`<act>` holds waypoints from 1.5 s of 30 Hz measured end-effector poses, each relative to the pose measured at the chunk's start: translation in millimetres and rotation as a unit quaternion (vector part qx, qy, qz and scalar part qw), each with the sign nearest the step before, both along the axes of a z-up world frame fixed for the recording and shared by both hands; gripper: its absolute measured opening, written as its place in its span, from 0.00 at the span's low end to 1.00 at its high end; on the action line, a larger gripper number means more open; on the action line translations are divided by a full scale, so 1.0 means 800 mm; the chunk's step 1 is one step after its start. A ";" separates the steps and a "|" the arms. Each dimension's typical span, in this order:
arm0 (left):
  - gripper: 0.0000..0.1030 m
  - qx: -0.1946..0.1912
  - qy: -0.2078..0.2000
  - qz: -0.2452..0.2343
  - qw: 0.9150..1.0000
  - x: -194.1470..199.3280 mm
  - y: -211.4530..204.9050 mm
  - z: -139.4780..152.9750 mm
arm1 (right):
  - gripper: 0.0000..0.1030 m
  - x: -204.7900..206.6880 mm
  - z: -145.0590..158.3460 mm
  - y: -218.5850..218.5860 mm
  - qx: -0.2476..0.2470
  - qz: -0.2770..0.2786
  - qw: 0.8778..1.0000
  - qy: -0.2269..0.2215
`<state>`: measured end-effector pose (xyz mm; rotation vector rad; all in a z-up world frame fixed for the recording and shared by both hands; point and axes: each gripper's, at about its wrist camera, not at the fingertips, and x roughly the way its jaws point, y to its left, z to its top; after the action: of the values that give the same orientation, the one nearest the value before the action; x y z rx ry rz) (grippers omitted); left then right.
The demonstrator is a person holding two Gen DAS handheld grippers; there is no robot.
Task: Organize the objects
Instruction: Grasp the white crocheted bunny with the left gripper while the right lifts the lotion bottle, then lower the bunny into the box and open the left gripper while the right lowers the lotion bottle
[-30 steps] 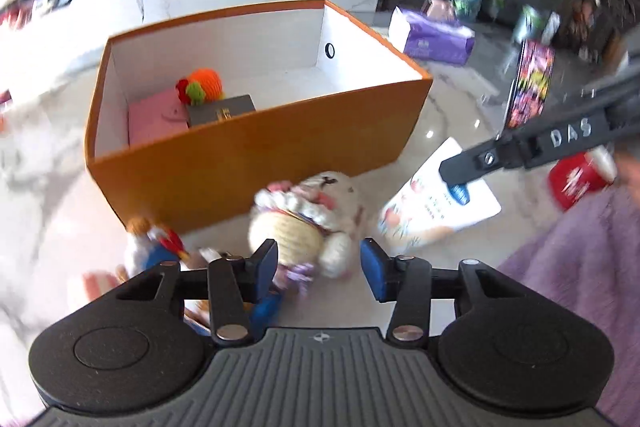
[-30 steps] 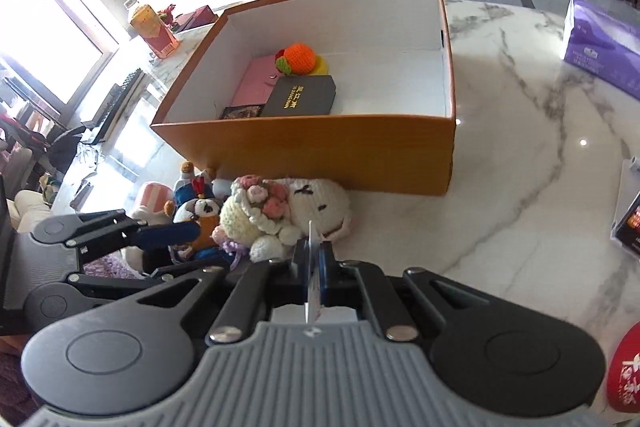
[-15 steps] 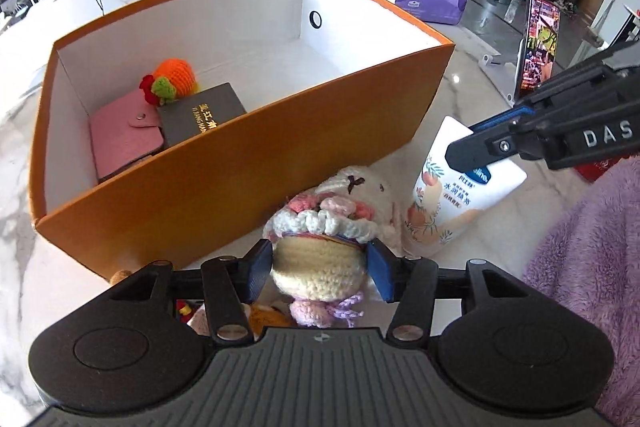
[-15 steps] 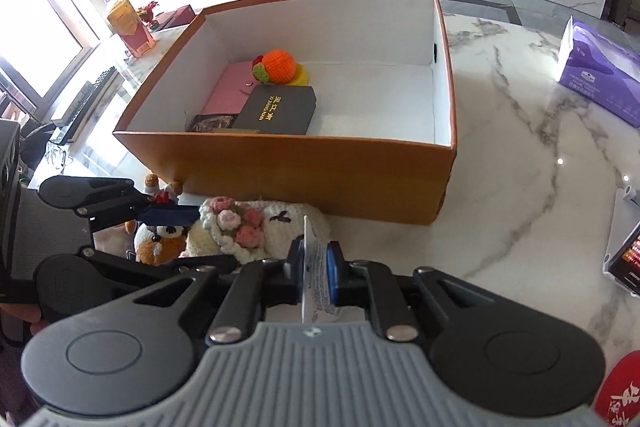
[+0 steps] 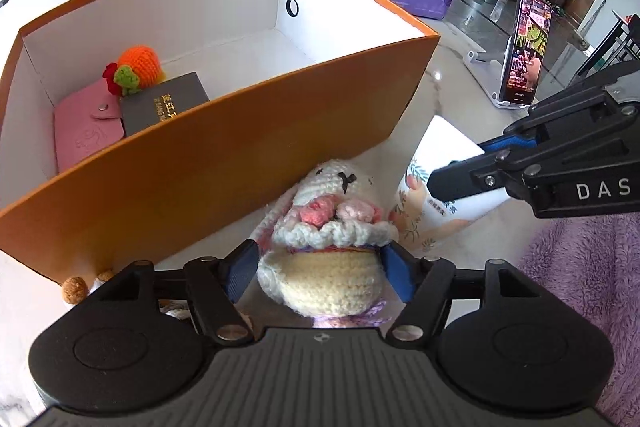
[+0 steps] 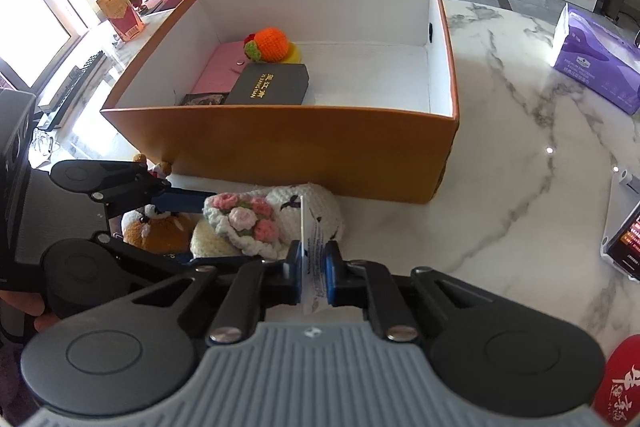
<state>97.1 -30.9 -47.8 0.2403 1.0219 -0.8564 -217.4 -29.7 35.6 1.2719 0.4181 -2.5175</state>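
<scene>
An orange box with a white inside stands on the marble table. It holds a pink wallet, a dark booklet and an orange crocheted fruit. My left gripper has its blue pads on both sides of a cream crocheted doll just in front of the box. My right gripper is shut on a white printed pouch, held upright beside the doll.
Small plush toys lie left of the doll. A purple tissue pack lies far right. A phone on a stand is to the right. A red item is at the near right corner. A purple fleece sleeve is at the right.
My left gripper has moved forward around the doll and its pads now touch it. My right gripper has stayed shut on the pouch and drawn back a little from the box.
</scene>
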 end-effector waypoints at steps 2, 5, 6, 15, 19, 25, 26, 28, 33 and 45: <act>0.77 0.001 0.006 0.000 1.000 -0.002 -0.003 -0.003 | 0.10 0.001 0.001 0.001 0.006 -0.005 1.000 0.005; 0.68 -0.001 0.008 0.007 1.000 -0.004 -0.004 -0.001 | 0.10 0.003 0.009 0.004 0.005 -0.007 1.000 0.013; 0.58 -0.007 0.017 0.012 1.000 -0.002 -0.003 -0.001 | 0.10 0.004 0.015 0.006 0.001 -0.007 1.000 0.017; 0.49 -0.032 0.047 0.047 0.997 -0.001 0.015 0.026 | 0.10 0.019 0.085 0.009 -0.031 0.012 0.997 0.063; 0.49 -0.061 0.044 0.048 0.996 -0.011 0.030 0.066 | 0.10 0.023 0.114 0.002 -0.034 0.029 0.995 0.087; 0.49 -0.101 0.004 0.062 0.993 -0.007 0.051 0.136 | 0.10 0.026 0.155 -0.013 -0.032 0.054 0.990 0.125; 0.49 -0.107 -0.006 0.068 0.992 -0.001 0.053 0.146 | 0.09 0.025 0.161 -0.016 -0.029 0.056 0.989 0.135; 0.49 -0.111 -0.025 0.083 0.990 0.014 0.055 0.158 | 0.09 0.019 0.170 -0.021 -0.026 0.058 0.987 0.147; 0.49 -0.120 -0.021 0.135 0.983 0.073 0.035 0.142 | 0.09 -0.020 0.173 -0.026 -0.031 0.038 0.988 0.146; 0.49 -0.073 0.008 0.175 0.982 0.115 -0.019 0.051 | 0.09 -0.101 0.108 -0.019 0.017 -0.015 0.996 0.089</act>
<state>189.4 -46.0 -7.3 -0.0719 0.9745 -0.6088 -298.0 -44.9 122.3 1.0762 0.4872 -2.6711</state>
